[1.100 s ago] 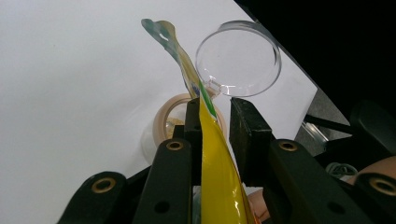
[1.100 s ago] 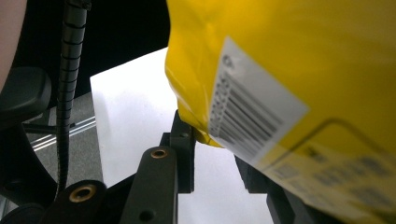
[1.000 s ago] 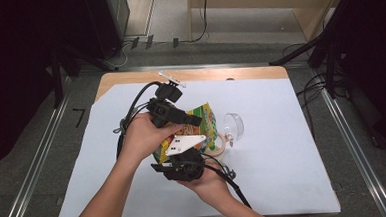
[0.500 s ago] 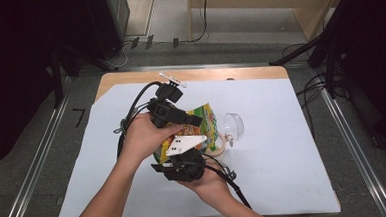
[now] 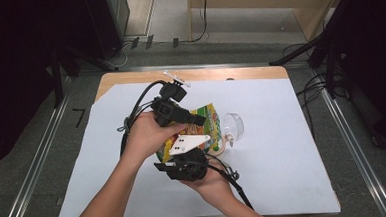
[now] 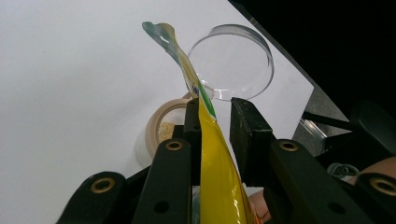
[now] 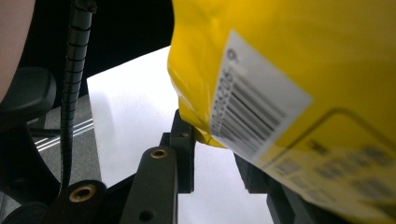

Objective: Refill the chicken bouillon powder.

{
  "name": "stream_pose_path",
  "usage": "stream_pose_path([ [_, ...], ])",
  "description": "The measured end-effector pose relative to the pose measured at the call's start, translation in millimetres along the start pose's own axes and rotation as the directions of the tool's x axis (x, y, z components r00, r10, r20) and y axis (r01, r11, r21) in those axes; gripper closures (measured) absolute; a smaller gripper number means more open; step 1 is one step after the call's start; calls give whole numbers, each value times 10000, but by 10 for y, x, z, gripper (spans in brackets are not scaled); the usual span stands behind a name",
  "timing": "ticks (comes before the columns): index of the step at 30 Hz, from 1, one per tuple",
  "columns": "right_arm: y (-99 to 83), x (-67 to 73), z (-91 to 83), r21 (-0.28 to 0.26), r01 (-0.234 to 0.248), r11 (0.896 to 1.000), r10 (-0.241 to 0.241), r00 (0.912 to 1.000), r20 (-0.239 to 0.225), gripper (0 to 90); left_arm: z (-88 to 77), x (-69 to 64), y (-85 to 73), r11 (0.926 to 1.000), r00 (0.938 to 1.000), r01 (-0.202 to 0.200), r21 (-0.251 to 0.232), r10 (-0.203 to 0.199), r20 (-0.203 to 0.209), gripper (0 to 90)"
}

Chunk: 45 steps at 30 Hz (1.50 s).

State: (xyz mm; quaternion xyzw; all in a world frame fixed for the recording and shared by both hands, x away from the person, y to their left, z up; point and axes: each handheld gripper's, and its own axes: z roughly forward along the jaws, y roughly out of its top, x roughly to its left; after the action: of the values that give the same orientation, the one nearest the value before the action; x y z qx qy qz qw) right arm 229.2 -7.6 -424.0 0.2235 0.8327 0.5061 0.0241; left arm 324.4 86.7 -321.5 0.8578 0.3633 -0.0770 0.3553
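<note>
A yellow snack bag [image 5: 209, 118] hangs above the white table sheet between my two grippers. My left gripper [image 5: 194, 120] comes in from the left and is shut on the bag's upper part. In the left gripper view the bag [image 6: 212, 161] runs up between the jaws, against the left one, and its torn open top curls toward a clear glass bowl [image 6: 233, 70]. My right gripper [image 5: 183, 153] is below it, shut on the bag's bottom corner [image 7: 201, 126], which carries a barcode. The bowl [image 5: 234, 125] stands just right of the bag.
A beige ring [image 6: 156, 130] with crumbs inside lies on the sheet under the bag, beside the bowl. The white sheet [image 5: 294, 173] covers most of the wooden table [image 5: 239, 73]. Cables trail from both grippers toward the left and the front edge.
</note>
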Motion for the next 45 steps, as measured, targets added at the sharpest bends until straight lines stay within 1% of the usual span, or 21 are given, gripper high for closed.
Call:
stream_pose_path([
  [6, 0, -5, -24, -38, 19, 10000, -18, 9999, 105, 719, 15, -1, 19, 10000, 10000, -8, 15, 8, 27, 772],
  [7, 0, -1, -26, -46, -39, 10000, 39, 10000, 75, 719, 20, 0, 23, 10000, 10000, 5, -5, -5, 95, 772],
  [9, 0, -4, -31, -33, -28, 10000, 29, 10000, 85, 719, 20, 0, 28, 10000, 10000, -23, 27, 23, 37, 772],
  [18, 4, 1, -39, -23, -24, 10000, 24, 9999, 111, 716, 22, 12, 25, 10000, 10000, 41, -29, -41, 14, 770],
  [22, 5, 2, -41, -24, 13, 10000, -13, 9999, 109, 711, 22, 24, 25, 10000, 10000, 56, 31, -56, -36, 766],
  [24, 6, 4, -42, -14, 32, 10000, -31, 9999, 107, 710, 25, 32, 25, 10000, 10000, 66, 52, -66, 2, 766],
  [31, 7, 8, -39, -3, 42, 10000, -42, 9999, 108, 708, 23, 50, 19, 9998, 9998, 175, 18, -175, 57, 766],
  [33, 9, 8, -43, -4, 132, 9999, -132, 9998, 140, 705, 21, 68, 18, 9997, 9997, 231, 28, -231, 22, 764],
  [35, 13, 14, -48, 25, 103, 9999, -104, 9998, 148, 703, 20, 77, 16, 9996, 9996, 297, 29, -297, 19, 765],
  [42, 14, 19, -45, 34, 127, 9999, -128, 9998, 138, 702, 16, 83, 11, 9995, 9995, 303, 42, -303, 36, 765],
  [45, 19, 26, -50, 35, 69, 10000, -70, 10000, 71, 701, 15, 96, 9, 9991, 9991, 412, 31, -412, 88, 764],
])
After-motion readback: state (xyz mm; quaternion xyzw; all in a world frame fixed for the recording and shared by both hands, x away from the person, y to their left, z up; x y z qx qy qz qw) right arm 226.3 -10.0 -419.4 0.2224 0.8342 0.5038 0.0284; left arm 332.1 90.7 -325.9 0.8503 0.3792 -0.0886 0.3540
